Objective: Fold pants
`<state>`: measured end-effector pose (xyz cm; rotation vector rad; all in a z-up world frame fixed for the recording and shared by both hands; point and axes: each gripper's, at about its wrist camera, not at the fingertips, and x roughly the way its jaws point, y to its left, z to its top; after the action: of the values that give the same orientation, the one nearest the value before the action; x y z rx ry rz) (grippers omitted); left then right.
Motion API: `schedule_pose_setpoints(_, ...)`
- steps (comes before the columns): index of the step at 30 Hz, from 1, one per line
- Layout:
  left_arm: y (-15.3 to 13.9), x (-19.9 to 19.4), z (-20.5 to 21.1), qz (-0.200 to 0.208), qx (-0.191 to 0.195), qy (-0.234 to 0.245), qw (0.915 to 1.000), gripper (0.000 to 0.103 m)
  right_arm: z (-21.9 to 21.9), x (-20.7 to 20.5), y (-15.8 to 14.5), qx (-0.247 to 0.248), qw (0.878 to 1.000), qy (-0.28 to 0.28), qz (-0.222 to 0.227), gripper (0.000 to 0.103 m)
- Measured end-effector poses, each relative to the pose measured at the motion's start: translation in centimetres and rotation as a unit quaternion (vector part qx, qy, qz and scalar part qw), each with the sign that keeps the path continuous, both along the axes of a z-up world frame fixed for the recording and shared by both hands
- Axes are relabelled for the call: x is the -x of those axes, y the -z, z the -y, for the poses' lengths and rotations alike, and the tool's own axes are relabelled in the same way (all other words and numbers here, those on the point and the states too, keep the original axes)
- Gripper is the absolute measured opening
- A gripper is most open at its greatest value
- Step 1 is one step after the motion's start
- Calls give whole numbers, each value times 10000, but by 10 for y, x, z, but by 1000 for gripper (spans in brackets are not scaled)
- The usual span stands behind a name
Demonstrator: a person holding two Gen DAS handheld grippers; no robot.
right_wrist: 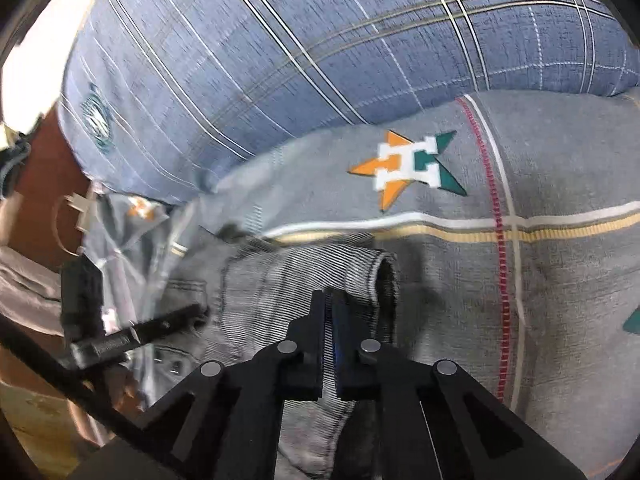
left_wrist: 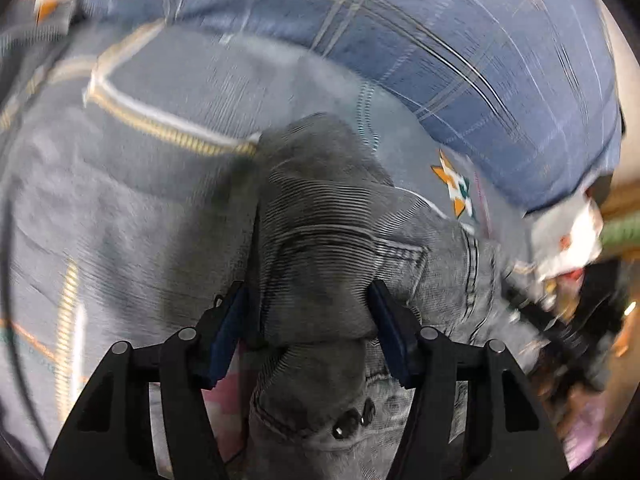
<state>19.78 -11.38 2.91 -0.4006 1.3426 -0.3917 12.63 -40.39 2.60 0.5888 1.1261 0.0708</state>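
Right wrist view: the big blue plaid pillow (right_wrist: 320, 40) is my landmark
Bedsheet: grey sheet (right_wrist: 560, 160) with star logo (right_wrist: 408, 166), just below the pillow
Pants: grey jeans (right_wrist: 280, 280) bunched on the sheet, below the pillow
Right gripper (right_wrist: 329, 312): I've got it clamped on a denim fold
Left gripper (left_wrist: 312, 300): fairly wide, jeans bunch between the fingers, pads touching it

Both grippers are matte black: left gripper (left_wrist: 314, 320) with dark blue pads (left_wrist: 228, 332), right gripper (right_wrist: 329, 332) with round silver pivot pins (right_wrist: 287, 347).
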Motion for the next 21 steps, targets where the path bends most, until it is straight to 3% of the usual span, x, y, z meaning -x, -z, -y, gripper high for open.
schedule_pose_setpoints(3, 1, -3, 2, 118, -9, 81, 9999, 62, 5, -1, 23, 23, 9994, 124, -327, 0)
schedule_pose_setpoints(7, -7, 5, 4, 354, -190, 51, 9992, 63, 0, 5, 10, 222, 9995, 100, -204, 0)
schedule_pose_setpoints(10, -30, 18, -2, 723, -180, -170, 9971, 63, 2, 16, -6, 97, 9998, 176, 26, 27)
schedule_pose_setpoints(11, -44, 25, -6, 958, -124, -238, 9950, 63, 3, 19, -10, 76, 9997, 218, 103, 52)
schedule_pose_setpoints(12, -52, 28, -8, 1104, -60, -275, 9935, 63, 6, 26, -17, 31, 9992, 298, 283, 68)
schedule_pose_setpoints(15, -80, 42, -19, 1732, -79, -473, 9837, 68, 7, 39, -34, 52, 9976, 340, 601, 70)
schedule_pose_setpoints(18, -97, 66, -13, 2387, -721, -576, 9667, 72, 4, 51, -43, 56, 9963, 384, 764, 70)
schedule_pose_setpoints(21, -103, 111, -10, 2964, -1308, -786, 9428, 77, -5, 70, -51, 264, 9951, 431, 853, 70)
